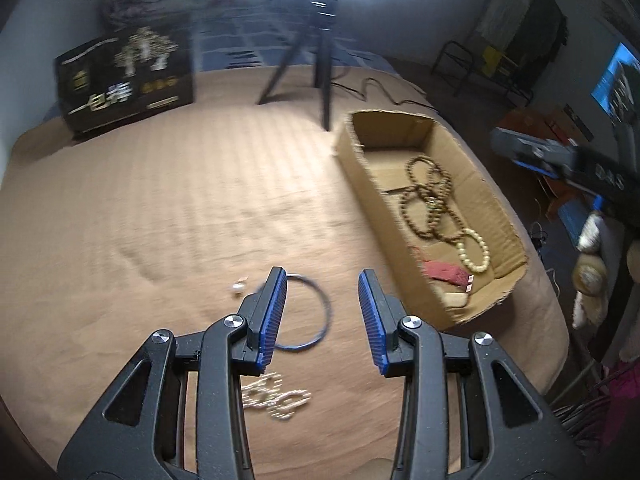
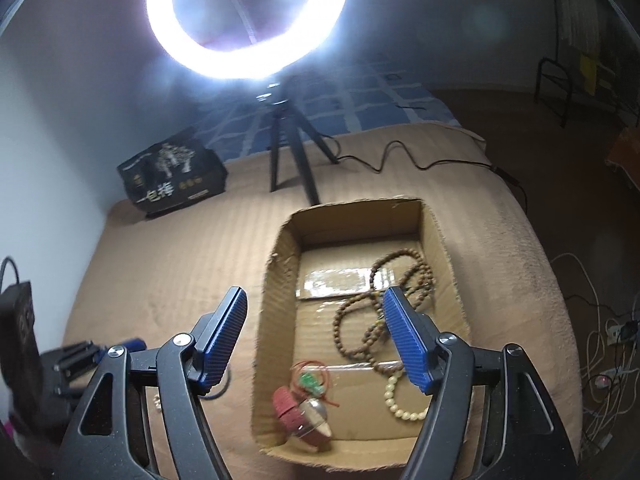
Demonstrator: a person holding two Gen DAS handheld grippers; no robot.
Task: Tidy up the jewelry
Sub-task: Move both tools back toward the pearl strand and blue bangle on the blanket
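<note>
My left gripper (image 1: 323, 280) is open and empty above the tan bed cover, over a dark blue ring bangle (image 1: 326, 312). A pale bead bracelet (image 1: 276, 398) lies below it and a small pearl piece (image 1: 238, 288) lies to its left. A cardboard box (image 1: 352, 168) at the right holds brown bead strands (image 1: 430, 200), a cream bead bracelet (image 1: 478, 250) and a red pouch (image 1: 446, 272). My right gripper (image 2: 316, 300) is open and empty above the box (image 2: 276, 280), over the brown beads (image 2: 360, 320), cream bracelet (image 2: 400, 404), red pouch (image 2: 286, 408) and a green charm (image 2: 310, 380).
A ring light on a black tripod (image 2: 288, 148) stands behind the box, with its cable (image 2: 400, 156) running right. A black printed box (image 1: 124, 80) stands at the back left. The bed edge drops off right of the cardboard box. The right gripper's body (image 1: 560, 160) shows at the right.
</note>
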